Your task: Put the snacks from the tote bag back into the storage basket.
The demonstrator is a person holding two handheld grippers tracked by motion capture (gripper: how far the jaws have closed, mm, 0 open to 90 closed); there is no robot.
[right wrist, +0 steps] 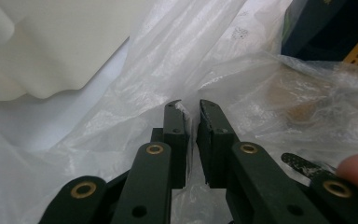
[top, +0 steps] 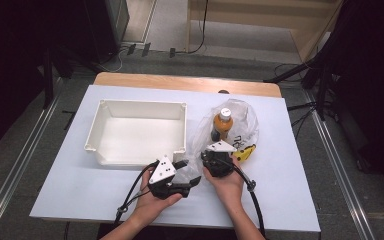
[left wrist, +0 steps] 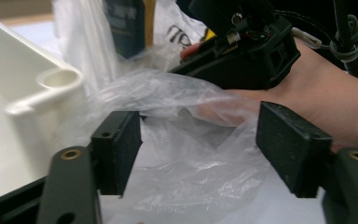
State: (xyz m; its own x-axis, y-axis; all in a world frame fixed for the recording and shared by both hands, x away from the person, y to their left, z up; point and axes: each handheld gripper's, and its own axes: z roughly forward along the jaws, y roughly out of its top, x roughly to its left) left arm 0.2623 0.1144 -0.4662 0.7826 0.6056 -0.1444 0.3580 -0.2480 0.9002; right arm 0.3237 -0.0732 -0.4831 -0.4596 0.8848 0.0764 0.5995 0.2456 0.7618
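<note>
A clear plastic bag (top: 240,117) lies right of centre on the table. Inside it are an orange bottle (top: 223,124) with a white cap and a yellow packet (top: 246,152). My left gripper (top: 192,173) is at the bag's near-left corner. Its jaws stand wide apart (left wrist: 198,144), with loose film of the bag (left wrist: 182,186) lying between them, untouched by the pads. My right gripper (top: 211,153) sits at the bag's near edge. In the right gripper view its jaws (right wrist: 192,112) are nearly together and pinch a fold of the bag (right wrist: 261,88).
An empty white bin (top: 142,131) stands just left of the bag, its corner close to both grippers (left wrist: 51,84) (right wrist: 60,42). A dark blue box (right wrist: 317,28) shows through the film. The white table (top: 80,190) ends near the forearms.
</note>
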